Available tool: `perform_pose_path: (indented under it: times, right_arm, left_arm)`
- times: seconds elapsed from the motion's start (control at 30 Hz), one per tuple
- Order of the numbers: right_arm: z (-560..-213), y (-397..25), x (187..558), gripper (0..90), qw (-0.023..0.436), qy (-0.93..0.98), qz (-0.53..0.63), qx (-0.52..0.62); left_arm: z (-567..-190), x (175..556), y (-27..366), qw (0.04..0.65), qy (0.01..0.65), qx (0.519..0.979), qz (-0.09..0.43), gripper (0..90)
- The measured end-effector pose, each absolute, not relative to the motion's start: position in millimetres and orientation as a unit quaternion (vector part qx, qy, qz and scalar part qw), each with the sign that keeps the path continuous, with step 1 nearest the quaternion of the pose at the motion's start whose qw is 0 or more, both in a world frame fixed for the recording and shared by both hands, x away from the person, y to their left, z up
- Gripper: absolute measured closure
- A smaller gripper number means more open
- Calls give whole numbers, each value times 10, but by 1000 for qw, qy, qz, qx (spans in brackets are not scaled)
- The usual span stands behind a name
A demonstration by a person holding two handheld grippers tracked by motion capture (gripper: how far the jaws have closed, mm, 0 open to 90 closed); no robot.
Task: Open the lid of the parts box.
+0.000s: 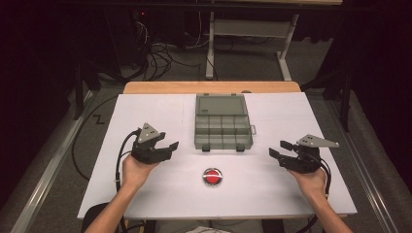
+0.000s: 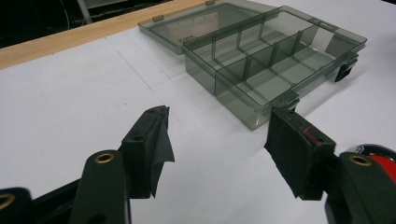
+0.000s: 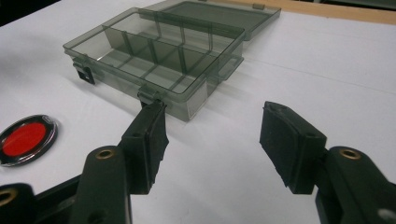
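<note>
Both tongs, left tongs point(image 1: 171, 146) and right tongs point(image 1: 280, 148), gape apart, holding nothing, flanking the open organizer box point(image 1: 222, 127), seemingly empty, on the worktop point(image 1: 160, 111).

Probably lab: floor cables point(image 1: 160, 60), test table point(image 1: 145, 189)

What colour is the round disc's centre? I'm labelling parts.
Red, ringed in dark and silver; the round disc shows best in the right gripper view.

The right gripper point(image 3: 212, 140) holds its two black jaws spread wide above the white table point(image 3: 327, 70), gripping nothing. Beyond them sits a smoky transparent compartment box point(image 3: 159, 65), lid open flat. A red disc point(image 3: 25, 138) lies left.
</note>
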State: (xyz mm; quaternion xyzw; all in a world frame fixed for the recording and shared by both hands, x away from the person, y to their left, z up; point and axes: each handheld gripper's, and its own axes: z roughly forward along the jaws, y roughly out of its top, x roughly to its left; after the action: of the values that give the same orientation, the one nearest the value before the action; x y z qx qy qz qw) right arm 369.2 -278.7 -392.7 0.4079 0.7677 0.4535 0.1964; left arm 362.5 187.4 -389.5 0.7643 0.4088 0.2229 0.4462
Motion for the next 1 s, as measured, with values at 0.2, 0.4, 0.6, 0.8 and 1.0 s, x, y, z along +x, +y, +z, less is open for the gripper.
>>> perform_pose_path:
  times: [0.2,0.4,0.6,0.8,1.0]
  right_arm:
    - [-3984,-2818,3579,419,203,761,468,402]
    - [-4027,-2870,3488,419,203,755,482,396]
    - [-4079,-2949,3407,434,223,746,493,389]
    - [-4132,-3029,3355,431,226,732,503,400]
    - [-4170,-3049,3340,431,228,727,502,410]
  left_arm:
    - [-3929,3544,1895,456,406,758,229,392]
    - [-3950,3494,1925,465,408,749,237,386]
    - [-3982,3460,1967,475,412,739,242,385]
    - [-4044,3392,1985,480,407,735,252,384]
    - [-4092,3378,2003,476,412,737,246,384]
